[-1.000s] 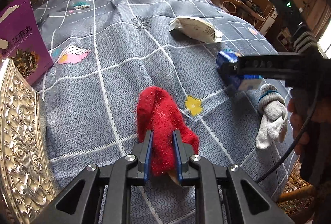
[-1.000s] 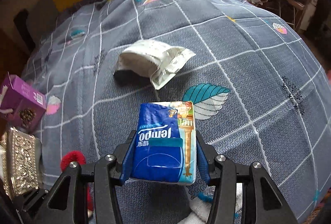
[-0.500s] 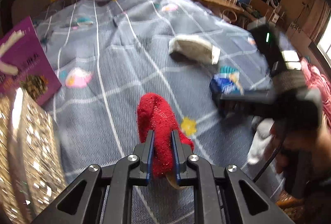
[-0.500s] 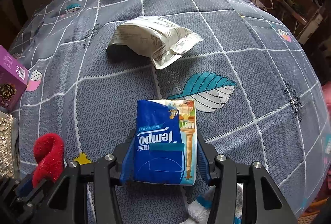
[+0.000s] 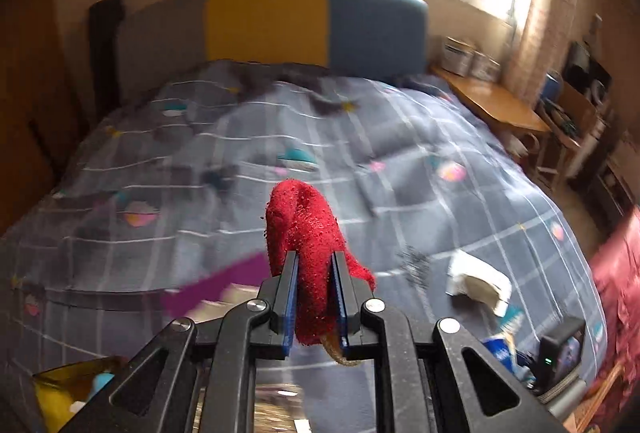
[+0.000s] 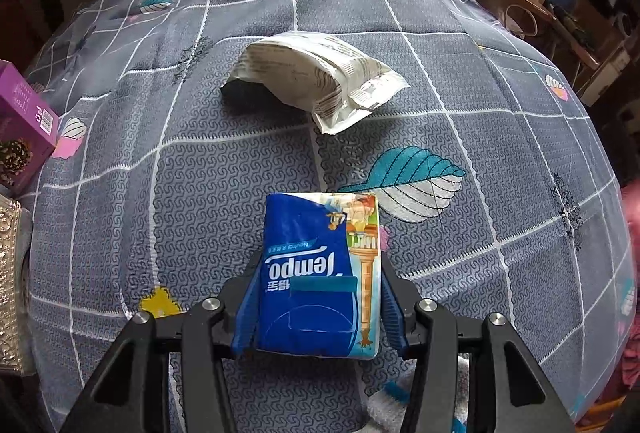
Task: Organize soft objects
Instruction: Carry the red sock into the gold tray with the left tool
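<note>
— Two grips to report. Left wrist view first?
— My left gripper [image 5: 314,297] is clamped tight on the fuzzy red knitted sock [image 5: 306,233]; it hangs clear of the grey checked quilt [image 5: 200,169], long axis running forward between the jaws.
— And the right wrist view?
— My right gripper [image 6: 318,297] squeezes the blue soft tissue pack [image 6: 320,273] about half-open, lengthwise. The crumpled white plastic pouch [image 6: 316,77] lies straight ahead, nearer this hand.
</note>
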